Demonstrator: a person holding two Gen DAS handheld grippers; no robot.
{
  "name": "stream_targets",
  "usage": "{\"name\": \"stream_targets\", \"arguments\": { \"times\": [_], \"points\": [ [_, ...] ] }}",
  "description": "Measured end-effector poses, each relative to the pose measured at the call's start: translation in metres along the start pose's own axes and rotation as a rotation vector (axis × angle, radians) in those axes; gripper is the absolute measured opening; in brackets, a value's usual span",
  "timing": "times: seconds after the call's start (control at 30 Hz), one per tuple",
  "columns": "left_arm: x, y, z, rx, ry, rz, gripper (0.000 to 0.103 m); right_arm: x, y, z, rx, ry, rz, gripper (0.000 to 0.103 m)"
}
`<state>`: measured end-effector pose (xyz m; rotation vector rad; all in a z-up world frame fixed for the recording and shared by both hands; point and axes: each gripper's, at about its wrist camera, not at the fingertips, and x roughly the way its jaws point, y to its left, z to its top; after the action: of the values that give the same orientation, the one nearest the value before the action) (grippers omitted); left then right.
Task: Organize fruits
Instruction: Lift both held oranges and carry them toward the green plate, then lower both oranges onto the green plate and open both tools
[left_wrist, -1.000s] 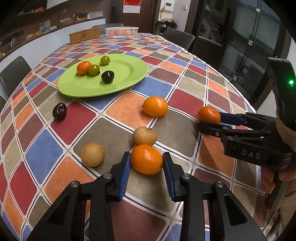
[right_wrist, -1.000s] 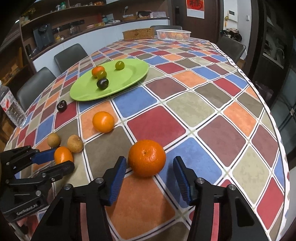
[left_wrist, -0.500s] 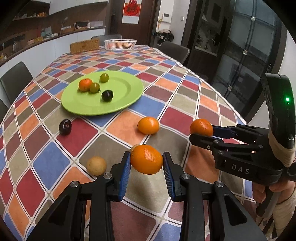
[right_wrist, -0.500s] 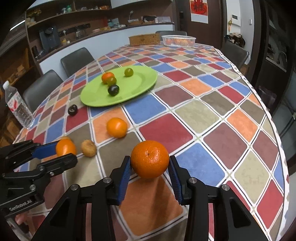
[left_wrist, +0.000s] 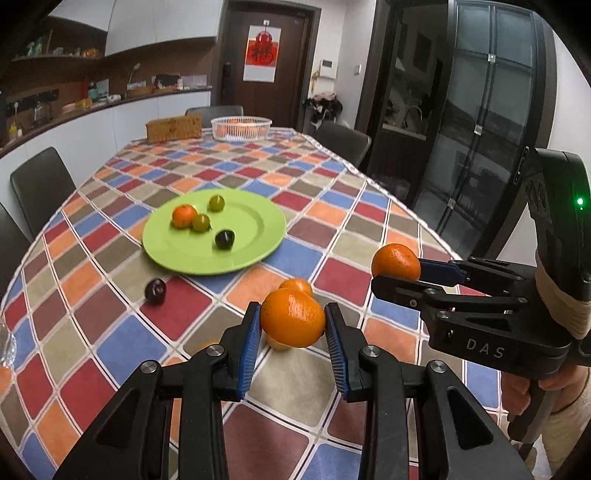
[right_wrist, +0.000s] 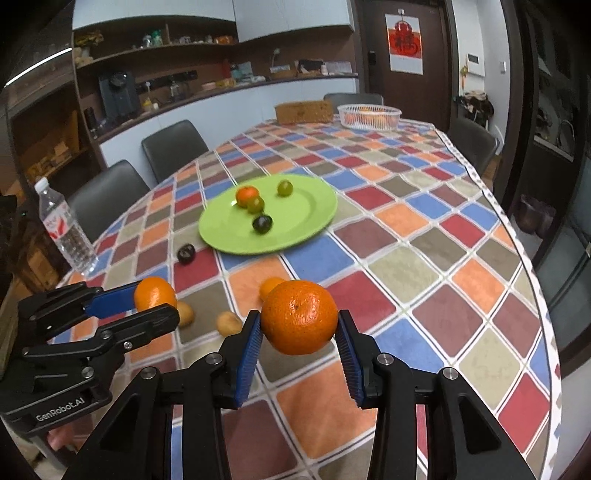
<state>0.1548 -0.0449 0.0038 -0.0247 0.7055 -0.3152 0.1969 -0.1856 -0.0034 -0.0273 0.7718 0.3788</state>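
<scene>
My left gripper (left_wrist: 292, 325) is shut on an orange (left_wrist: 292, 318) and holds it above the table. My right gripper (right_wrist: 299, 334) is shut on a second orange (right_wrist: 299, 322), also lifted; it shows in the left wrist view (left_wrist: 396, 261) too. A green plate (left_wrist: 255, 225) ahead holds a small orange, two green fruits and a dark plum (left_wrist: 224, 239). On the cloth lie another orange (left_wrist: 295, 285), a dark plum (left_wrist: 155, 291) and two brown fruits (right_wrist: 229, 323).
A checked tablecloth (right_wrist: 406, 266) covers the table. A water bottle (right_wrist: 66, 229) stands at the left edge. A white basket (right_wrist: 369, 115) and a brown box (right_wrist: 303, 110) sit at the far end. Chairs stand around the table.
Both grippers closed on their oranges and lifted them off the table. The view has risen and tilted up toward the plate.
</scene>
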Motion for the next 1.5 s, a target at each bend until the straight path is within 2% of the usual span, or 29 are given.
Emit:
{"name": "stream_targets", "arguments": {
  "times": [0.43, 0.93, 1.17, 1.5],
  "points": [
    [-0.017, 0.018, 0.028, 0.032, -0.091, 0.025, 0.034, -0.009, 0.023, 0.039, -0.033, -0.092, 0.035, 0.041],
    [0.009, 0.055, 0.067, 0.030, -0.094, 0.076, 0.034, 0.029, 0.030, 0.091, -0.046, -0.077, 0.042, 0.041],
    [0.029, 0.073, 0.087, 0.014, -0.065, 0.070, 0.034, 0.053, 0.029, 0.111, -0.048, -0.049, 0.045, 0.041],
    [0.078, 0.106, 0.107, -0.054, 0.039, 0.045, 0.034, 0.108, 0.023, 0.141, -0.053, 0.065, 0.052, 0.041]
  ]
}}
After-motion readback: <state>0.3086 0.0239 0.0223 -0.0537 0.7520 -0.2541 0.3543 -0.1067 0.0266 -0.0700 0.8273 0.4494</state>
